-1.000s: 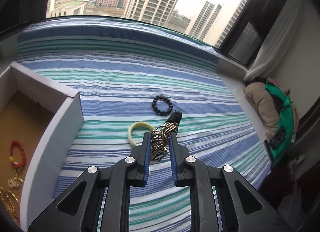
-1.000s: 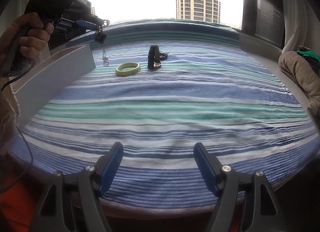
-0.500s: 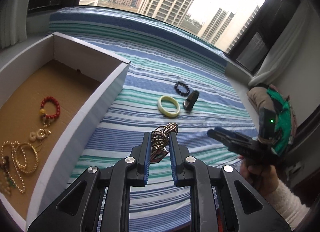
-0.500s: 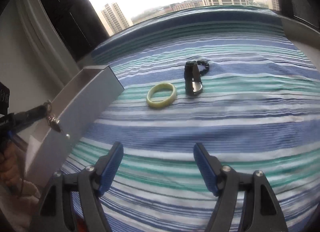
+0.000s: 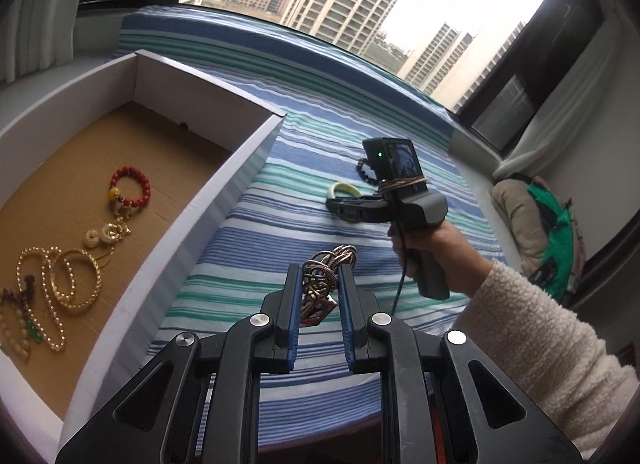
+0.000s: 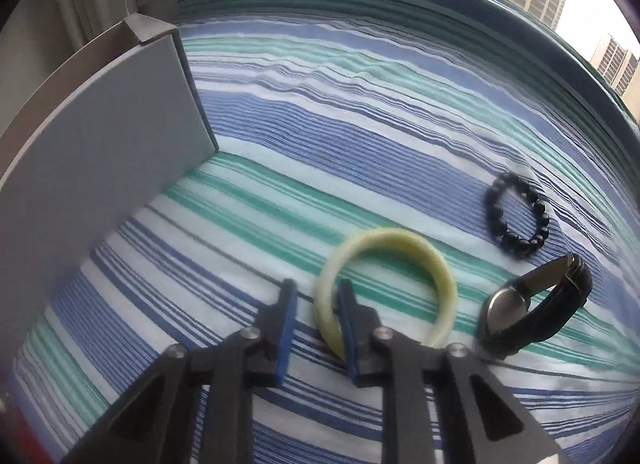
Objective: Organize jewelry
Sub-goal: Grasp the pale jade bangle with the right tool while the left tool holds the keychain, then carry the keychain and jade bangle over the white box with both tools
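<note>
My left gripper is shut on a tangle of metal chains, held above the striped bedspread just right of the white box. The box's brown floor holds a red bead bracelet and gold chains. My right gripper points down at the pale yellow-green bangle lying flat on the bedspread. Its jaws are closing with the bangle's left rim between them; the right pad touches it and a slit of cloth shows by the left pad. A black bead bracelet and a black band lie to the right.
The box's grey outer wall stands left of the bangle. A hand in a fleecy sleeve holds the right gripper. Beige and green bundles sit on the ledge to the right, and windows line the far side of the bed.
The left gripper carried the chains leftward beside the box, bringing its inside into view. The right gripper swept across the bed to the bangle, tipped down, and its wide jaws narrowed around the rim.
</note>
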Motion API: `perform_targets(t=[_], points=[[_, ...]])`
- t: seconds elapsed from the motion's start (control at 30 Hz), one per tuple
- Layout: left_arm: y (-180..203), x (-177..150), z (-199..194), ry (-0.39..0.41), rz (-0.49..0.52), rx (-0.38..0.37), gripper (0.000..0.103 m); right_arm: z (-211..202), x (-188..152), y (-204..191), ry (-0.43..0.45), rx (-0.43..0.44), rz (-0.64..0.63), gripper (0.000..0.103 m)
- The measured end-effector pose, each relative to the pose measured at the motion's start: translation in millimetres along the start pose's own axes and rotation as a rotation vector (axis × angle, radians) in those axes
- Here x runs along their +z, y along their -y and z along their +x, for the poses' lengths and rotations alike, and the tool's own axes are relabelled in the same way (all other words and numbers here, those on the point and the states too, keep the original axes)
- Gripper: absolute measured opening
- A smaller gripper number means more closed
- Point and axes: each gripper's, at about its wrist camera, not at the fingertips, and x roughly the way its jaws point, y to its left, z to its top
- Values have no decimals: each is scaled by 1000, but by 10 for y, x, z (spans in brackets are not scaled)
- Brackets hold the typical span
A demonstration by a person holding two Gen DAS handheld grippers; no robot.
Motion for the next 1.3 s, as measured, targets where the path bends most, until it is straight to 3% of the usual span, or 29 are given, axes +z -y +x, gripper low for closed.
perform_targets(t=[0.1, 0.4, 0.73, 1.03, 1.3], points=[[-14, -26, 16, -10, -9, -11, 16, -89, -80, 40, 4, 21, 1, 10], [-19, 20, -127, 0, -32, -63, 16, -654, -355, 246, 131, 225, 179, 10], [-11, 111, -336, 30, -51, -116, 16, -1185, -431, 235, 222, 342, 213, 10], [-13, 289, -738, 89, -58, -147, 16, -1594, -264, -84, 292, 425, 169, 10], [-328, 667, -1146, 194, -107, -85, 16, -2003, 196, -532, 363, 527, 80, 10]])
